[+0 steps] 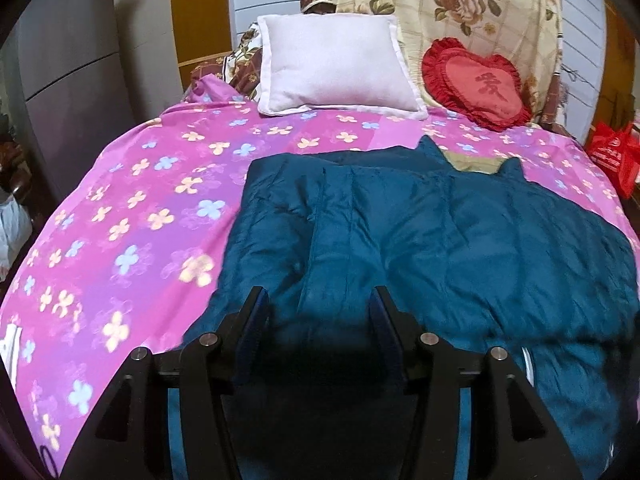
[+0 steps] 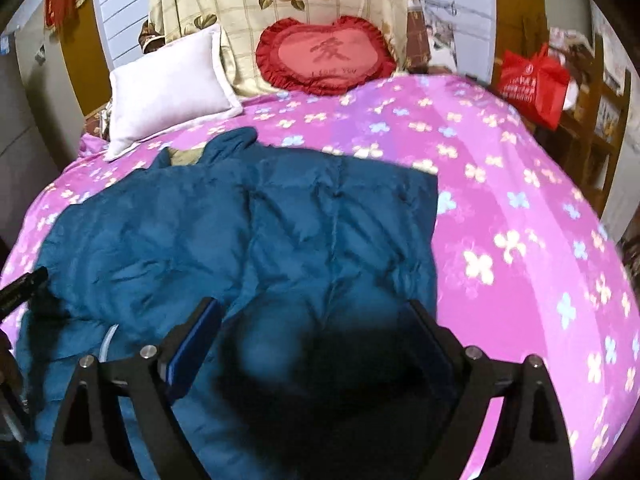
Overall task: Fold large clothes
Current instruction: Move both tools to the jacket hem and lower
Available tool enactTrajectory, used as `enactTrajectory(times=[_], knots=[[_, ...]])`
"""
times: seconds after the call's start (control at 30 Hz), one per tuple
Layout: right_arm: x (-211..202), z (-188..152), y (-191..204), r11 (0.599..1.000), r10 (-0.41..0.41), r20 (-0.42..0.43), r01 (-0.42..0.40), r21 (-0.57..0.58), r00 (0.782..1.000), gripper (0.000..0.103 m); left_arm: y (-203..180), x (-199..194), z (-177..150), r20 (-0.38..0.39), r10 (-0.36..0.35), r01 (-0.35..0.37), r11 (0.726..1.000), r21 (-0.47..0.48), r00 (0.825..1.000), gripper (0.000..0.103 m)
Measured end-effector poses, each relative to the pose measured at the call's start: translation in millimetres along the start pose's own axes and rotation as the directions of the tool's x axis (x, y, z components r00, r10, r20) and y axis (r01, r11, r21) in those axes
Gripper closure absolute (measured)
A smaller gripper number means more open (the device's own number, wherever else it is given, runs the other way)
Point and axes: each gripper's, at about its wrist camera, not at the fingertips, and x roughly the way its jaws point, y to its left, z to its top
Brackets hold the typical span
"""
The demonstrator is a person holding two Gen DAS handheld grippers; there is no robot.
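A: Where does the garment lie?

B: I see the teal jacket [image 1: 420, 232] spread flat on the pink floral bedspread [image 1: 132, 216], below the white pillow [image 1: 336, 64] and red heart cushion [image 2: 326, 58].

A: And the tools?

B: My left gripper [image 1: 318, 300] and right gripper [image 2: 316, 312] hang over it, fingers spread, pinching nothing.

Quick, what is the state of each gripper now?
Left gripper: open, holding nothing, above the teal jacket.
Right gripper: open, holding nothing, above the same jacket.
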Motion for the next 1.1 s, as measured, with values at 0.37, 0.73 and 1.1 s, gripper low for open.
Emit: enactTrajectory(times=[0.37, 0.73, 1.1], knots=[[-43, -58, 23, 0.998, 0.03, -0.058, -0.033, -0.052, 0.998, 0.01, 29, -68, -59, -0.004, 0.004, -0.004, 0.998, 0.055, 1.0, 0.07], [-74, -115, 37, 0.994, 0.031, -0.089, -0.04, -0.098, 0.996, 0.01, 50, -105, -107, -0.026, 0.017, -0.016, 0.999, 0.046, 1.0, 0.07], [-103, -153, 39, 0.99, 0.027, -0.087, -0.039, -0.135, 0.996, 0.01, 59, -125, -139, -0.041, 0.043, -0.04, 0.996, 0.077, 0.998, 0.07]])
